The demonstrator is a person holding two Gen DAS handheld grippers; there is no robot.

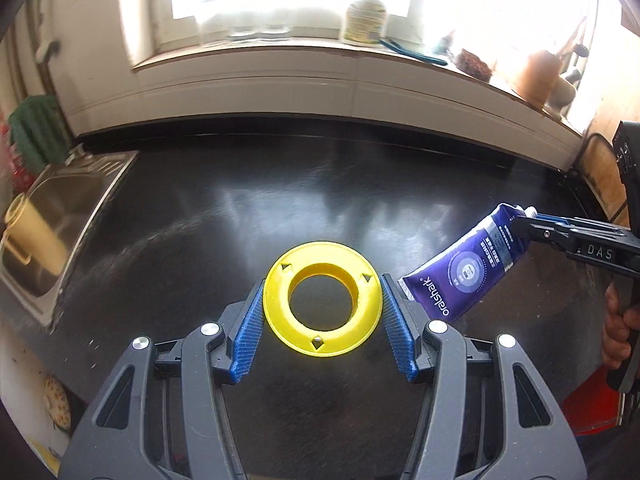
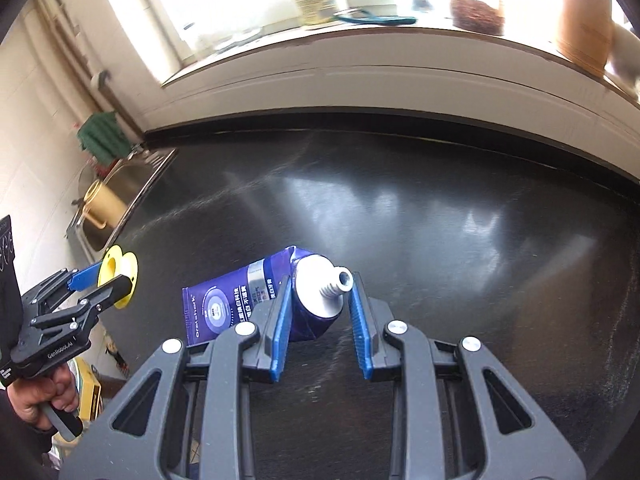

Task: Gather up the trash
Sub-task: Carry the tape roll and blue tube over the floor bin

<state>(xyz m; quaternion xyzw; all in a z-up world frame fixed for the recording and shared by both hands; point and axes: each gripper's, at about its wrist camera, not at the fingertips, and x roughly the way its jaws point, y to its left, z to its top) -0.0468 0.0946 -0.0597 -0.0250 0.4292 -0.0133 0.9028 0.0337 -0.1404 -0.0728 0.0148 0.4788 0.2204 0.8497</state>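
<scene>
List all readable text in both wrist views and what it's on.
"oralshark": purple toothpaste tube, held in the right gripper.
"DAS": right gripper's body.
"GenRobot.AI": left gripper's body.
Tube's small print and the windowsill bottle label: too blurred to read.

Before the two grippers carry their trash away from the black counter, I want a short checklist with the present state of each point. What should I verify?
1. Left gripper shut on the yellow spool: ok, a pad on each side of the rim.
2. Right gripper shut on the toothpaste tube: ok, held at its shoulder.
3. Tube cap on: not ok, the threaded nozzle is bare.
4. Both items lifted off the counter: ok.
5. Trash bin in sight: not ok, neither view shows one.
6. Paste leaking: cannot tell.
</scene>
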